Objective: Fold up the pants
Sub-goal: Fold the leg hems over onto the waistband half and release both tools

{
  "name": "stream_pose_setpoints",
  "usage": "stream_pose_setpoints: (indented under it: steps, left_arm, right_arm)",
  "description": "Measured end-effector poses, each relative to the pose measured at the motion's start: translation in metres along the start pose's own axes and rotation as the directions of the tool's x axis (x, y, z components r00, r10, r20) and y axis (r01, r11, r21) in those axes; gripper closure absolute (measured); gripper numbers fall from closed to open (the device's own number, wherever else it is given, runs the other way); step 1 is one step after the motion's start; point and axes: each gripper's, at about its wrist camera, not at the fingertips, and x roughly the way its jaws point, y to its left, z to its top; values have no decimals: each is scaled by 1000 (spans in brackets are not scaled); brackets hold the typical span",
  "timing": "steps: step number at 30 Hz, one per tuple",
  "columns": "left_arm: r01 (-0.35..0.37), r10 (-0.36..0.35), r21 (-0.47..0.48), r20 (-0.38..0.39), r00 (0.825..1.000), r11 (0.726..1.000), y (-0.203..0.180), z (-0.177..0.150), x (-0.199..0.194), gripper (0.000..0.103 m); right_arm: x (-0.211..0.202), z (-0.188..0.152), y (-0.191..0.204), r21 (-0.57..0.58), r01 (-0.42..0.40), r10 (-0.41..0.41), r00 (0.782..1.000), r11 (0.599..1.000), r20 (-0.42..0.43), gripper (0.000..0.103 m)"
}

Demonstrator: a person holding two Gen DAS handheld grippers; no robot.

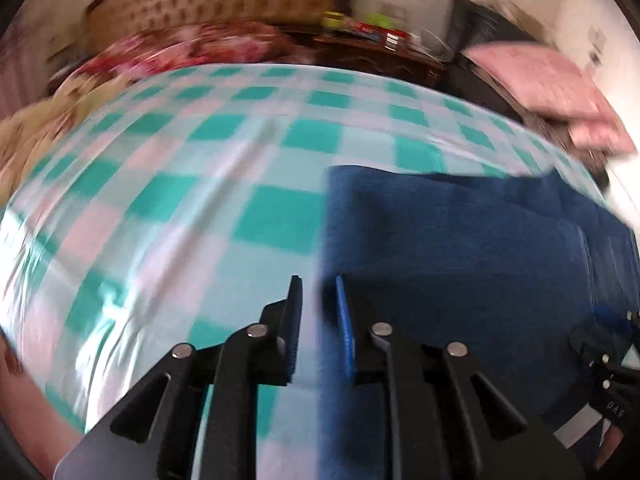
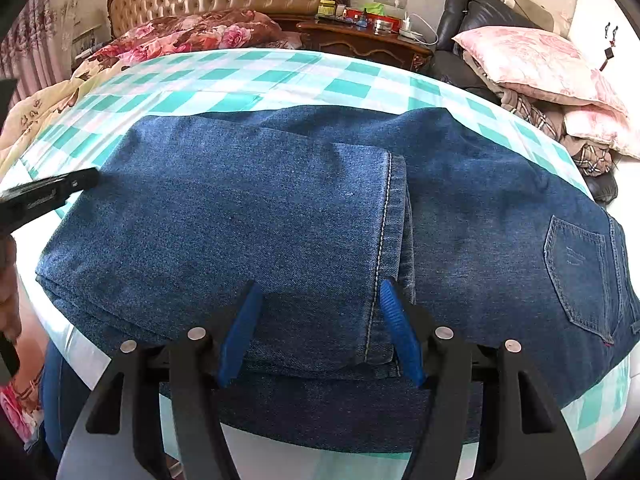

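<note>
Jeans [image 2: 256, 216] lie half-folded on the checked sheet [image 2: 248, 76]; right gripper [image 2: 320, 328], spread wide and empty, should pinch both hem layers squarely, while left gripper [image 1: 318, 320] hovers slightly parted, holding nothing.

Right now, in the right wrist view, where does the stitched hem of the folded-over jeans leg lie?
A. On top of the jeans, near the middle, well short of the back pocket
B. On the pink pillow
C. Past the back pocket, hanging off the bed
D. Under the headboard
A: the hem with its pale stitching lies across the jeans, left of the back pocket, just above the open right gripper.
</note>
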Motion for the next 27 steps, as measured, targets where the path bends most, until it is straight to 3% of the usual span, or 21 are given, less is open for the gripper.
stream_pose_setpoints:
  steps: [1,3,5,7,9,12,14,18,19,21,24,25,27]
  left_arm:
    - [-13,14,-20,11,1000,1000,4,-4,-8,88]
    - [44,-43,-33,44,998,998,6,-10,-27,88]
    - [92,-93,19,71,993,996,-4,-17,-44,87]
    - [141,-145,86,42,989,986,-18,-30,-50,84]
    - [87,-85,77,-35,996,993,-19,-43,-36,84]
    - [50,-48,58,-20,999,997,-10,-44,-37,83]
    - [17,-17,42,10,1000,999,-3,-30,-41,85]
    - [95,-103,101,72,992,990,-14,12,-36,85]
    - [146,-155,125,62,986,981,-22,25,-27,85]
    - [187,-193,169,15,981,968,-37,41,-6,85]
    - [179,-172,198,-53,984,964,-50,57,31,84]
    - [164,-151,195,-80,985,967,-49,61,44,90]
    - [154,-142,174,-75,987,973,-45,66,47,91]
  right_arm:
    - [0,0,0,0,0,0,1000,1000,0,43]
    - [0,0,0,2,0,0,1000,1000,0,43]
    - [0,0,0,3,3,-2,1000,1000,-1,43]
    - [1,0,1,5,4,-4,1000,1000,-4,43]
    - [1,0,1,4,5,-5,1000,1000,-7,43]
    - [1,0,1,1,5,-5,1000,1000,-9,43]
    - [1,0,1,2,6,-6,1000,1000,-11,43]
    - [0,0,1,5,14,-14,1000,1000,-17,42]
    - [0,0,2,6,16,-16,1000,1000,-19,42]
    - [0,1,2,8,19,-18,1000,1000,-23,42]
    - [0,1,2,11,22,-22,999,1000,-27,42]
    - [0,1,2,11,24,-24,999,1000,-27,42]
    - [0,1,3,11,28,-28,999,1000,-27,42]
